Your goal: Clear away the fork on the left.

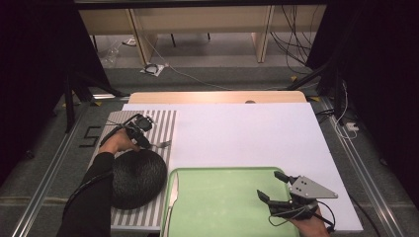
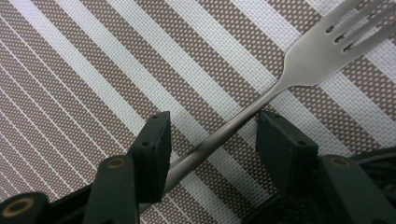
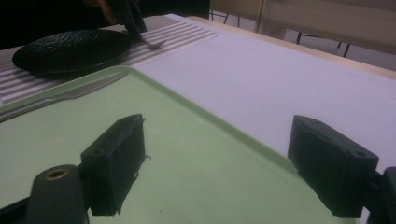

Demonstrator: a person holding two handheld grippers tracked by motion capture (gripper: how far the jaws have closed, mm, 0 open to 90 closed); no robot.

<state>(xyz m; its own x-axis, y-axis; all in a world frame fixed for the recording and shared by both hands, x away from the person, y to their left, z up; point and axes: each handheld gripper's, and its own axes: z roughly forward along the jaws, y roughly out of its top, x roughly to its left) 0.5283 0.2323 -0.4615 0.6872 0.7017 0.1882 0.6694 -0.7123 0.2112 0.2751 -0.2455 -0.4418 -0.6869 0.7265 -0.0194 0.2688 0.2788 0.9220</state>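
A steel fork (image 2: 299,70) lies on the striped placemat (image 2: 93,84). My left gripper (image 2: 212,126) is open, one jaw on each side of the fork's handle, low over the mat. From the high view, the left gripper (image 1: 146,142) sits at the mat's middle with the fork (image 1: 163,144) pointing right, just behind a black plate (image 1: 137,177). My right gripper (image 1: 272,186) hangs open and holds nothing, over the right part of the green tray (image 1: 222,207). A knife (image 1: 173,191) lies along the tray's left edge.
A white board (image 1: 247,133) covers the table behind the tray. In the right gripper view the knife (image 3: 60,95), the black plate (image 3: 70,49) and the fork (image 3: 155,45) lie far off to the left beyond the green tray (image 3: 196,140).
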